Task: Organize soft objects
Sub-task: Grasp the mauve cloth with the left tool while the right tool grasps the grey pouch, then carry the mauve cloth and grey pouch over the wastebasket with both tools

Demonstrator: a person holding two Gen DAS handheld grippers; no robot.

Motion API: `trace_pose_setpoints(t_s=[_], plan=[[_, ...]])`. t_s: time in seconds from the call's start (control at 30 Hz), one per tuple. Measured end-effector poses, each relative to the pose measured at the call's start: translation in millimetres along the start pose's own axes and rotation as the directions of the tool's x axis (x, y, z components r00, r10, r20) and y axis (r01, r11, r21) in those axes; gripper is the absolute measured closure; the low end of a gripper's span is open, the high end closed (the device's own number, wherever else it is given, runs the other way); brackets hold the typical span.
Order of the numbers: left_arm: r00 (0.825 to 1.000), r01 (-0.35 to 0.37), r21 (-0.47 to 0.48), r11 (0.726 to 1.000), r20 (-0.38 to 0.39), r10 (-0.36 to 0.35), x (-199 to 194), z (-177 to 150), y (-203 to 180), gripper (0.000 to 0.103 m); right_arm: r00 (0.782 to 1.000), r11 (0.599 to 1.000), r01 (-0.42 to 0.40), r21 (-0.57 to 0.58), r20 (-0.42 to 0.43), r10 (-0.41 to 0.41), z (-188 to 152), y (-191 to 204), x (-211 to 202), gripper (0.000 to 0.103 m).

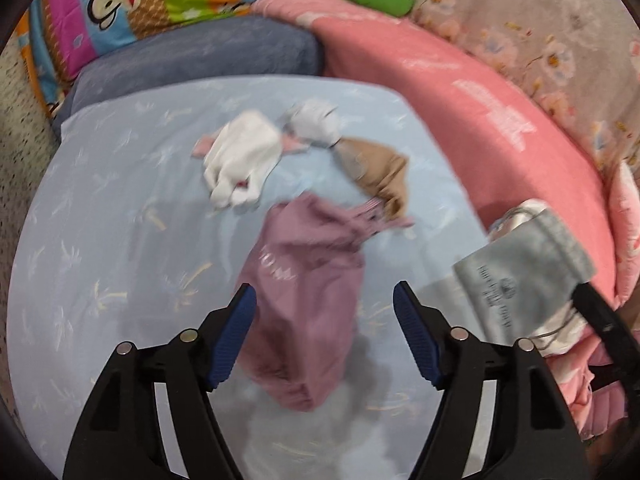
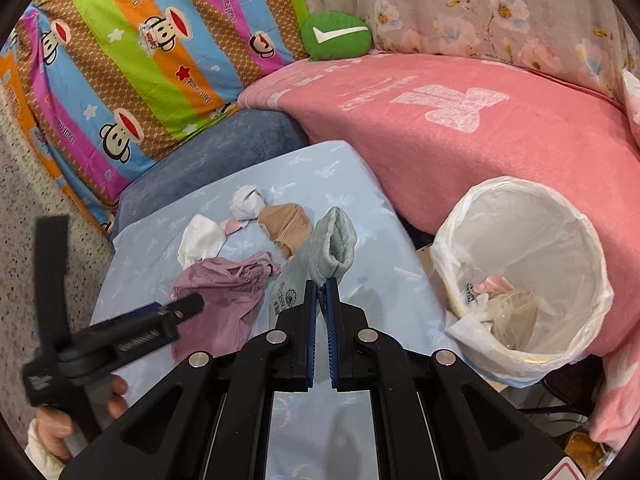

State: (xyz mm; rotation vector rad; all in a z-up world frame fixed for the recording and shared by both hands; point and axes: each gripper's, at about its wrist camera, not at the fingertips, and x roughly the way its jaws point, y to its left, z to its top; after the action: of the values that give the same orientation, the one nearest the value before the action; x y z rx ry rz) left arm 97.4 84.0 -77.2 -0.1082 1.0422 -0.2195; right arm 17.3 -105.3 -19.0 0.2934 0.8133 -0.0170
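The right gripper (image 2: 321,286) is clenched on the edge of a grey sock (image 2: 334,240), a light, limp thing that droops from the pinch and holds best by its thick cuff; it hangs over the blue sheet (image 2: 360,184), left of the bin (image 2: 520,280). The left gripper (image 1: 325,336) is spread wide with nothing between its jaws, poised over the mauve cloth (image 1: 304,280), which lies flat and floppy on the sheet, left of the bin, best pinched at a fold.
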Motion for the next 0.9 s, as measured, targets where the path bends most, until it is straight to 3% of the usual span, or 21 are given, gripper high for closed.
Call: trace_pose_setpoints(t_s=[0.17,0.5,0.6,0.67,0.77,0.9], plan=[[0.996,-0.031,-0.023,0.999,-0.079,0.029,31.9,-9.5,15.2,0.035,0.999,1.0,-0.012,-0.012,-0.04,0.012,-6.1,10.7,20.7,0.098],[0.994,-0.027,0.033,0.999,-0.102,0.031,47.5,-19.1,6.5,0.037,0.998,1.0,0.001,-0.015,-0.071,-0.002,-8.7,15.5,36.6,0.098],[0.995,-0.026,0.065,0.998,-0.095,0.032,47.1,-20.4,2.8,0.059,0.997,1.0,0.005,-0.015,-0.071,-0.006,-8.4,15.6,36.5,0.098],[0.994,-0.001,0.066,0.998,-0.108,0.009,48.4,-17.9,0.9,0.088,0.998,1.0,0.006,-0.015,-0.07,-0.007,-8.5,16.0,35.7,0.098],[0.991,0.05,0.044,0.998,-0.129,-0.044,45.8,-15.6,-4.0,0.097,0.998,1.0,0.007,-0.015,-0.067,-0.008,-7.8,15.6,34.4,0.098],[0.993,0.072,0.066,0.995,-0.103,-0.065,28.6,-16.3,-15.2,0.098,0.999,1.0,0.012,-0.009,-0.05,-0.013,-5.1,10.8,26.8,0.098]])
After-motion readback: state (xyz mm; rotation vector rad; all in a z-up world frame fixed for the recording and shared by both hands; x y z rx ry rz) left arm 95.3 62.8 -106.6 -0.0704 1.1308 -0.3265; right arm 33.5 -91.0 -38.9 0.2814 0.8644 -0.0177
